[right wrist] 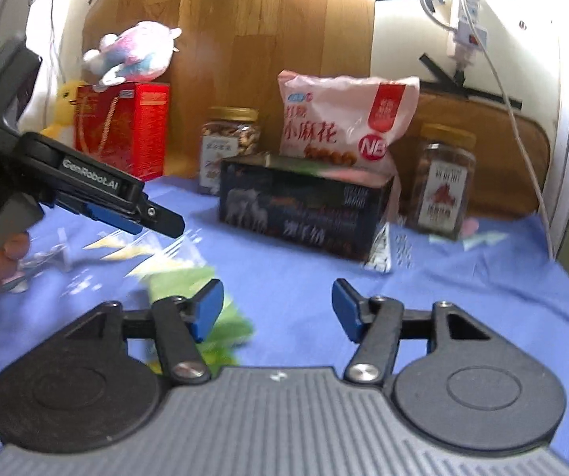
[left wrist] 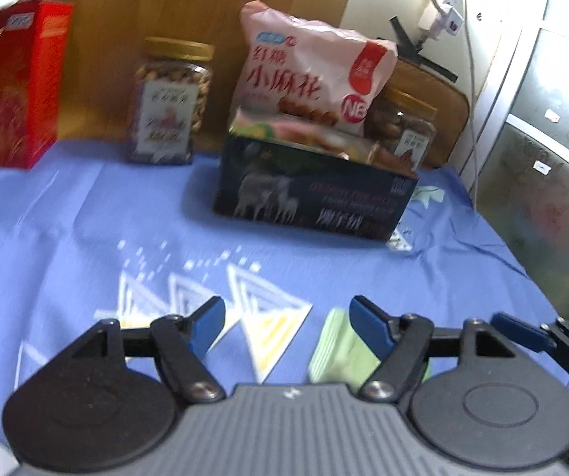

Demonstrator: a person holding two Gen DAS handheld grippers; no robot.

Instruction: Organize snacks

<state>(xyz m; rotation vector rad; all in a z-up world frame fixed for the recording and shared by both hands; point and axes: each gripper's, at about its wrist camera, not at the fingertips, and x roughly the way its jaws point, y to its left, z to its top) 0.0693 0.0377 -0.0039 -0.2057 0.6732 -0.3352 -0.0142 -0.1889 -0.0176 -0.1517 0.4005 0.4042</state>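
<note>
Blue cloth covered the table (left wrist: pixel 86 218) where both grippers stood with jaws parted and holding nothing. A green snack packet (left wrist: pixel 340 349) lay flat just beside the left gripper (left wrist: pixel 286 323), near the right gripper (right wrist: pixel 276 305) too, well apart from the dark box (right wrist: pixel 304 206) already holding a pink bag (right wrist: pixel 343 119). The step looked like a reach for the next loose packet; the next move called for closing on it, then carrying it to the box.
</note>
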